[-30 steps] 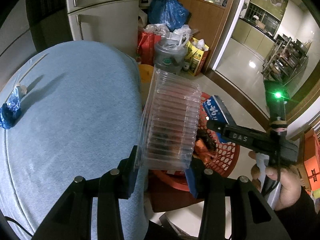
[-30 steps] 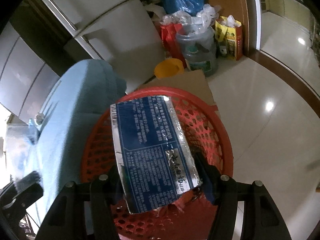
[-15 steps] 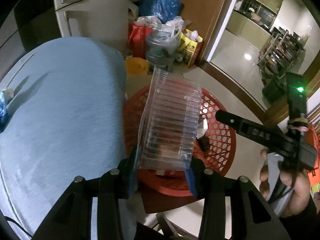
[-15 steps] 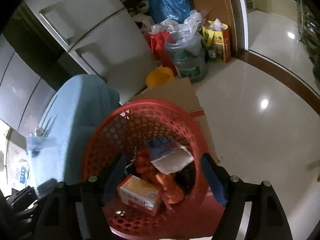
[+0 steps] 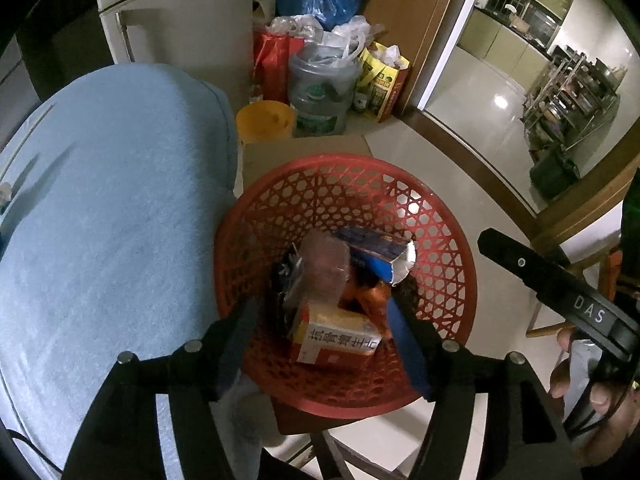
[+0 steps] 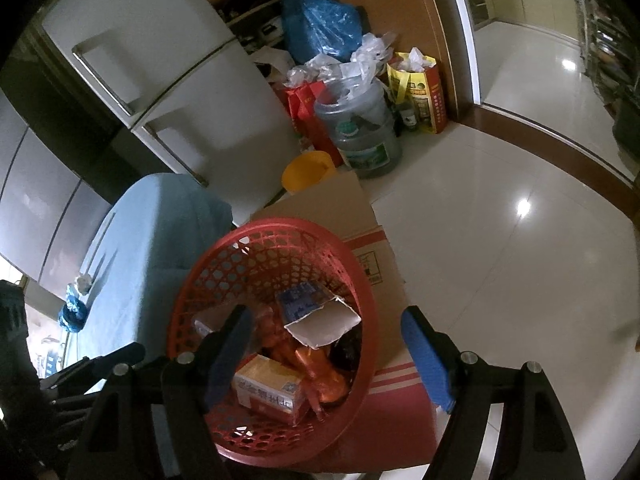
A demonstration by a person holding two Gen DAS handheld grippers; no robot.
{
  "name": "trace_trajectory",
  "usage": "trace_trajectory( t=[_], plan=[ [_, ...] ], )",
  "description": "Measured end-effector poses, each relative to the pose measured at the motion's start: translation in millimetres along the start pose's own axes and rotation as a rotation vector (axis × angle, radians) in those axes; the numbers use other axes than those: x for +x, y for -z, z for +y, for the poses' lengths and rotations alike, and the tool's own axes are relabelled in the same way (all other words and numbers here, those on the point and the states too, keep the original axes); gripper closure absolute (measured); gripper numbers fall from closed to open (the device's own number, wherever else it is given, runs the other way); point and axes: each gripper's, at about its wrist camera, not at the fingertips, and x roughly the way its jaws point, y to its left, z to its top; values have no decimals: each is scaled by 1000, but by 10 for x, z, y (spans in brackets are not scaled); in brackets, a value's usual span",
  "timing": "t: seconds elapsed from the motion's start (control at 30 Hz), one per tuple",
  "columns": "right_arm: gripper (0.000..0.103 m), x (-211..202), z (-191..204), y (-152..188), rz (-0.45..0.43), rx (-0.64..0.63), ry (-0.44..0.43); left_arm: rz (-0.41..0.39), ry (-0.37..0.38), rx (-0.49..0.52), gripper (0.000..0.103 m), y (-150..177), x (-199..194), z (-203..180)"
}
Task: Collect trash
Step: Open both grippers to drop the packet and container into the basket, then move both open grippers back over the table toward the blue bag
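Note:
A red mesh basket (image 5: pixel 460 248) stands on a cardboard box beside the table. In it lie a blue carton (image 5: pixel 376 252), an orange-yellow box (image 5: pixel 336 336) and orange wrappers. A clear ribbed plastic container (image 5: pixel 324 268) shows blurred inside the basket, free of the pads. My left gripper (image 5: pixel 322 312) hangs over the basket, its jaws opening with nothing held between them. My right gripper (image 6: pixel 326 320) stands open above the basket (image 6: pixel 280 224), empty, with the blue carton (image 6: pixel 304 300) below it. A crumpled blue wrapper (image 6: pixel 72 314) lies on the table.
The blue-clothed table (image 5: pixel 100 220) fills the left side. The cardboard box (image 6: pixel 376 260) carries the basket. Behind stand a fridge (image 5: pixel 176 20), a yellow bucket (image 5: pixel 264 120), a water jug (image 5: pixel 320 92) and full bags. Shiny tiled floor (image 6: pixel 500 220) lies to the right.
The left gripper carried the clear container over the basket and let it go; it is dropping in. The right gripper released the blue carton into the basket and rose.

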Motion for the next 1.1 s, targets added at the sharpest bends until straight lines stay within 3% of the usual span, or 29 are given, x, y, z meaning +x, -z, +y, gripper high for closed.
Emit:
trace_trajectory(
  t=[0.27,0.53,0.8,1.1],
  plan=[
    [23,11,230,64,13,-37,-19,-24,-17,-25,34,108,-170,164],
    [23,58,792,232,34,-133,-81,-89,-56,-105,34,345,-548,588],
    [23,221,1536,475,89,-267,-145,-134,-155,-332,34,874,-905,1532],
    [23,385,2384,768,144,-404,-207,-161,-198,-591,34,1363,-1133,2464]
  ],
)
